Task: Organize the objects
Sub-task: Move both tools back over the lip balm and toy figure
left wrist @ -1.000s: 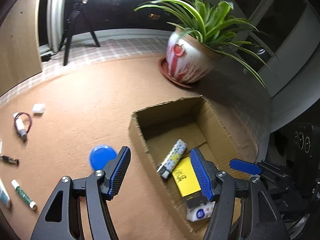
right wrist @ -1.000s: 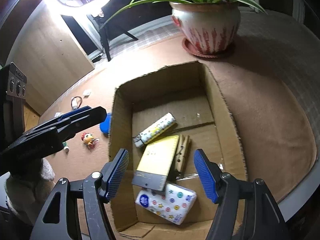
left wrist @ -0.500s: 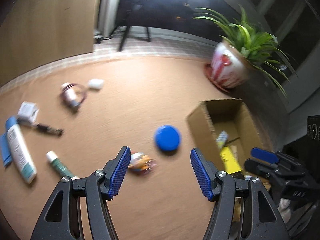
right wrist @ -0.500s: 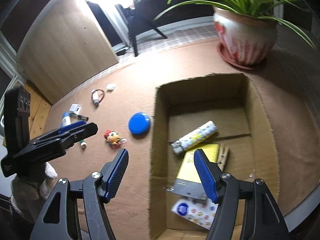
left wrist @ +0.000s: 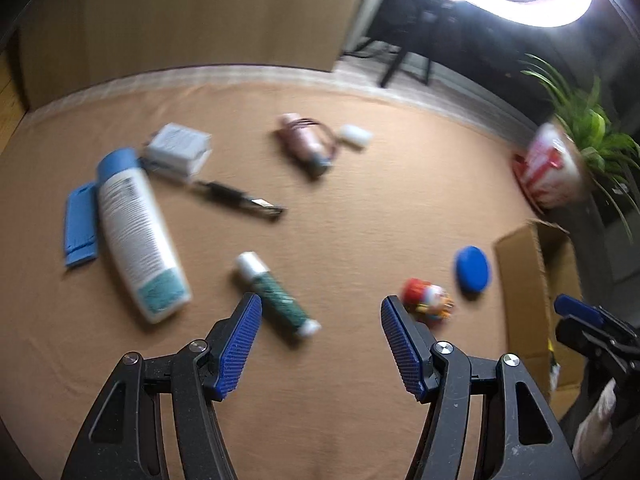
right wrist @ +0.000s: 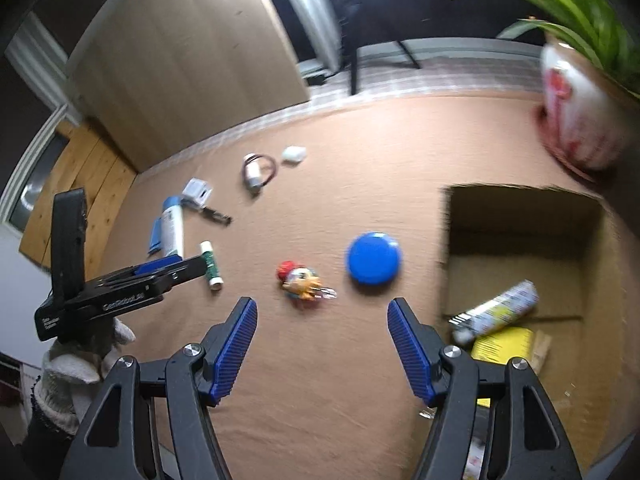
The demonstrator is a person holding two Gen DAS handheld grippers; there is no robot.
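Your left gripper (left wrist: 320, 340) hangs over the loose clutter on the brown worktop (left wrist: 360, 208), its blue fingers (left wrist: 240, 344) apart with nothing between them, angled down toward the green glue stick (left wrist: 276, 296) lying just ahead of the left finger. That open, downward stance reads as a reach for a pick, though which item you mean to take cannot be told from here.

Your right gripper (right wrist: 320, 344) is likewise spread and empty, poised over bare cloth with the small cartoon figurine (right wrist: 302, 280) and the blue round lid (right wrist: 374, 258) lying just beyond its tips.

The cardboard box (right wrist: 520, 216) sits open-topped at the right of the worktop, close to the potted plant (right wrist: 576, 112). It holds a patterned tube (right wrist: 500, 310) and a yellow booklet (right wrist: 504, 342), so it appears to be the collecting place, set within easy reach of the right hand.

What remains to be sorted lies scattered to the left, well apart from the box: a white lotion bottle (left wrist: 136, 236) resting beside a blue flat pack (left wrist: 80, 226), a small white packet (left wrist: 178, 148), a dark pen-like tool (left wrist: 240, 200), a small bottle with a looped cord (left wrist: 306, 146) and a white case (left wrist: 356, 135). The wrist views are blurred, so finer detail on these is uncertain.

Judging by the split, most of the job is ahead of you.
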